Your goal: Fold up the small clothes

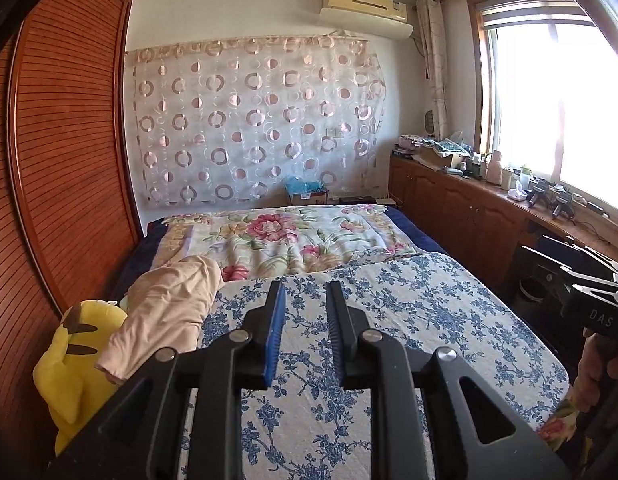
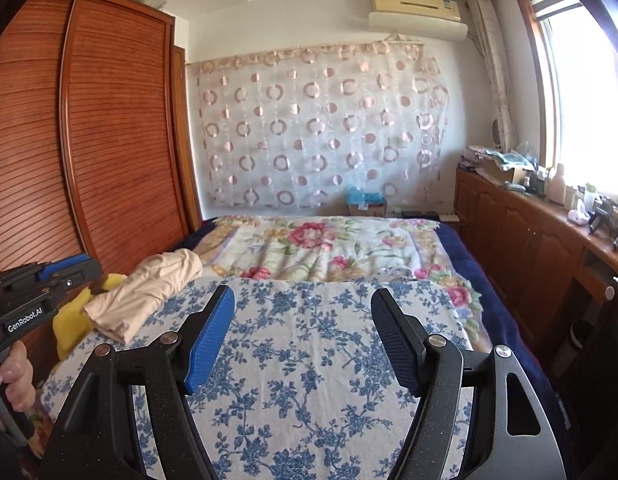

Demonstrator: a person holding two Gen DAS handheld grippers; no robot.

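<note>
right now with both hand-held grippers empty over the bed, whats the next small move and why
Probably swing the left hand-held gripper toward the beige garment. It lies bunched at the left edge of the blue floral quilt, against the yellow plush toy, and nothing is gripped.

A home bedroom: bed (image 2: 349,256), wooden wardrobe (image 2: 109,140), curtained window (image 1: 549,100).

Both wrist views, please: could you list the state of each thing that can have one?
Left gripper: jaws slightly apart, nothing between them.
Right gripper: jaws wide open, empty.
Beige garment: crumpled, unfolded, at the bed's left edge, partly over the yellow plush toy.
Blue floral quilt: spread flat, bare in the middle.
Wardrobe door: closed.
Corner curtain: drawn aside from the window.
</note>
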